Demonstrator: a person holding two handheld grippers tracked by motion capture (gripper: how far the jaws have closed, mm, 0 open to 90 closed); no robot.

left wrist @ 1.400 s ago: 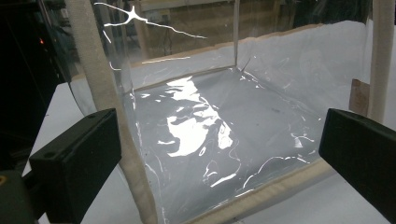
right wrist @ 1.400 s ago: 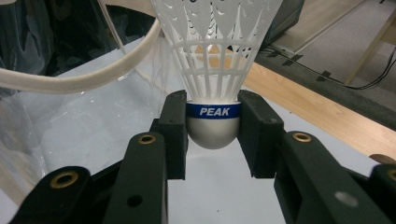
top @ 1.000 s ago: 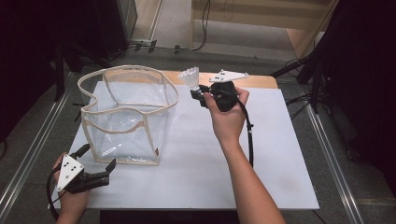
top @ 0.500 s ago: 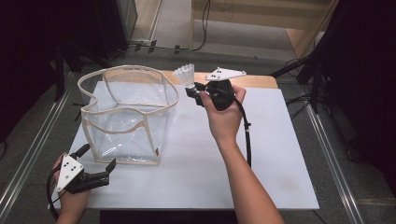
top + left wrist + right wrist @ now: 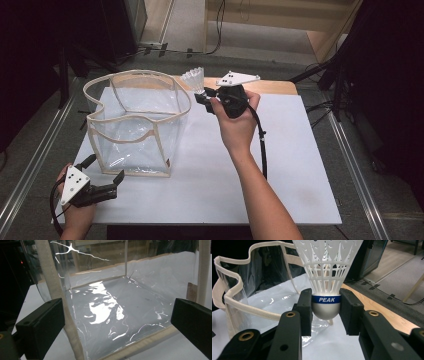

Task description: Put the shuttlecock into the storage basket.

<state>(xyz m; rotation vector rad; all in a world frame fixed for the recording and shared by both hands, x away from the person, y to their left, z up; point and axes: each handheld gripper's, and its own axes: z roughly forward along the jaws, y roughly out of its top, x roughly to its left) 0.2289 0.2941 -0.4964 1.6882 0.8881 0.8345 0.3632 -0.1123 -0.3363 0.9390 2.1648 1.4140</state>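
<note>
A white plastic shuttlecock with a silver head and a blue PEAK band is held upright above the table's far edge. My right gripper is shut on its head, just right of the bag's rim. The clear plastic bag with cream fabric edging stands open on the white table. My left gripper is open at the bag's near left corner, jaws wide apart and facing the bag's front wall.
A black cable trails from the right gripper along the forearm. A wooden strip runs along the table's far edge. Metal rails flank the table, with dark equipment beyond.
My right gripper has carried the shuttlecock a little to the left and away, closer to the bag's rim. The left gripper has stayed put.
</note>
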